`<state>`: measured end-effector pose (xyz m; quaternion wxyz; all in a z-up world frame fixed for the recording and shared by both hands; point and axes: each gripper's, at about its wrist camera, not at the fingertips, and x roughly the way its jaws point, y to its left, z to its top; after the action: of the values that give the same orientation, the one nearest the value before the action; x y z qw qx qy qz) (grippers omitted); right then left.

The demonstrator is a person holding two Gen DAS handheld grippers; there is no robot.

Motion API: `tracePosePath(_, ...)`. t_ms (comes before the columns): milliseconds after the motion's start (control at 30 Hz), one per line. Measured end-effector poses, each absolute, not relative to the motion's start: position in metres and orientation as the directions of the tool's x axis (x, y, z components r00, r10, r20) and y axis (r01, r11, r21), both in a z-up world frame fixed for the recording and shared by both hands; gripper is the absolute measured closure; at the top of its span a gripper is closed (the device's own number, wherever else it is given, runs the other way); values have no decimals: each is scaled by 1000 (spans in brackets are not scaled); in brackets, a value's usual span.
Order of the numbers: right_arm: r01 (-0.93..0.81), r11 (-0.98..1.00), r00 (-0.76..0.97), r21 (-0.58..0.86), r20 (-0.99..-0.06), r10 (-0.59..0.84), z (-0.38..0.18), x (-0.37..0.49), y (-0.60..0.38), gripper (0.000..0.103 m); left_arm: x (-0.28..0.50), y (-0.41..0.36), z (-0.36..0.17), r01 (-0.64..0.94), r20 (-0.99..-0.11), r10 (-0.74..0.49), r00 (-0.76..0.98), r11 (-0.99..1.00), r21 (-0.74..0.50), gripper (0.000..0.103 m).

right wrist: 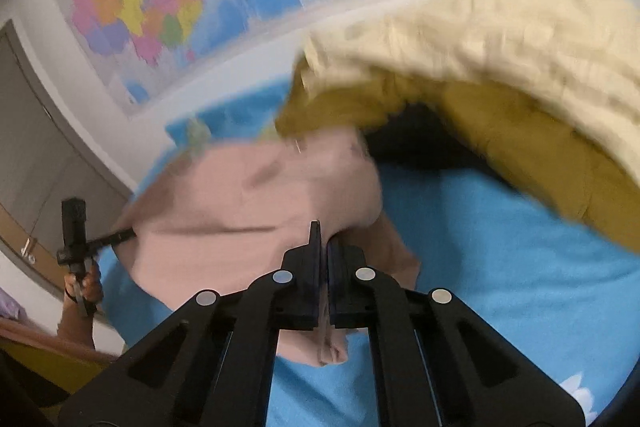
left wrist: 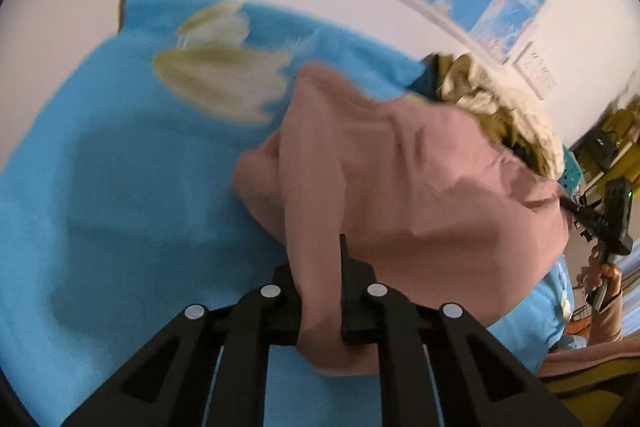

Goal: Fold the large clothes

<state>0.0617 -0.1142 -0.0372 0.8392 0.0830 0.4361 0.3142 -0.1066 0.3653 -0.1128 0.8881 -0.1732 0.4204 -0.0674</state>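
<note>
A large dusty-pink garment (left wrist: 400,179) hangs stretched between my two grippers above a blue bed sheet (left wrist: 120,187). My left gripper (left wrist: 320,267) is shut on one bunched edge of the pink garment. My right gripper (right wrist: 324,255) is shut on another edge of the pink garment (right wrist: 248,203). In the left wrist view the right gripper (left wrist: 600,227) shows at the far right, at the cloth's other end. In the right wrist view the left gripper (right wrist: 80,239) shows at the left. Both views are motion-blurred.
A cream and mustard fleece garment (right wrist: 500,75) is heaped on the bed (right wrist: 500,247) to the right of the pink cloth; it also shows in the left wrist view (left wrist: 504,115). A yellow print (left wrist: 220,83) marks the sheet. A map poster (right wrist: 152,3) hangs on the white wall.
</note>
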Motion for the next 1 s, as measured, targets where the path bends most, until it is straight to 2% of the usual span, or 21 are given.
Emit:
tracePosePath(33, -442, 796, 405, 413, -700, 588, -48, 61, -114, 100, -108, 365, -117, -32, -734, -254, 630, 936, -351, 83)
tracePosePath(67, -419, 809, 380, 413, -730, 569, -63, 62, -113, 100, -111, 365, -118, -29, -729, -248, 638, 938, -345, 82)
tracePosePath(167, -394, 812, 368, 431, -735, 569, -74, 63, -115, 100, -113, 364, -104, -57, -725, -172, 667, 958, -279, 69)
tracePosePath(300, -419, 826, 414, 377, -731, 543, -60, 60, -108, 100, -112, 364, -79, -36, -685, -152, 713, 967, -252, 40)
tracePosePath(400, -424, 837, 418, 347, -744, 521, -64, 63, -102, 99, -100, 351, -76, -13, -690, -128, 712, 981, -196, 39)
tracePosePath(467, -401, 849, 393, 345, -772, 499, -76, 68, -99, 92, -85, 345, -89, -27, -731, -105, 674, 986, -167, 39)
tracePosePath(533, -377, 851, 385, 366, -774, 503, -78, 70, -104, 85, -74, 341, -101, -53, -768, -59, 638, 991, -120, 44)
tracePosePath(600, -369, 850, 421, 376, -748, 513, -66, 68, -113, 62, -72, 342, -104, -53, -768, -65, 638, 990, -128, 44)
tracePosePath(633, -366, 853, 455, 372, -728, 512, -57, 65, -117, 47, -72, 345, -103, -53, -761, -75, 645, 988, -143, 44)
tracePosePath(667, -368, 855, 481, 366, -712, 512, -50, 64, -119, 43, -73, 347, -102, -56, -755, -86, 650, 985, -160, 43)
tracePosePath(767, -423, 829, 498, 366, -670, 550, -33, 63, -109, 41, -69, 351, -101, -62, -749, -110, 654, 978, -198, 42)
tracePosePath(900, -506, 811, 450, 293, -713, 538, -44, 69, -60, 41, -63, 346, -103, -67, -753, -98, 651, 980, -185, 42)
tracePosePath(933, -532, 805, 438, 262, -729, 527, -49, 71, -44, 42, -62, 344, -103, -67, -753, -92, 652, 982, -178, 45)
tracePosePath(1000, -562, 798, 427, 216, -751, 504, -58, 75, -24, 55, -60, 341, -103, -72, -755, -81, 651, 983, -167, 53)
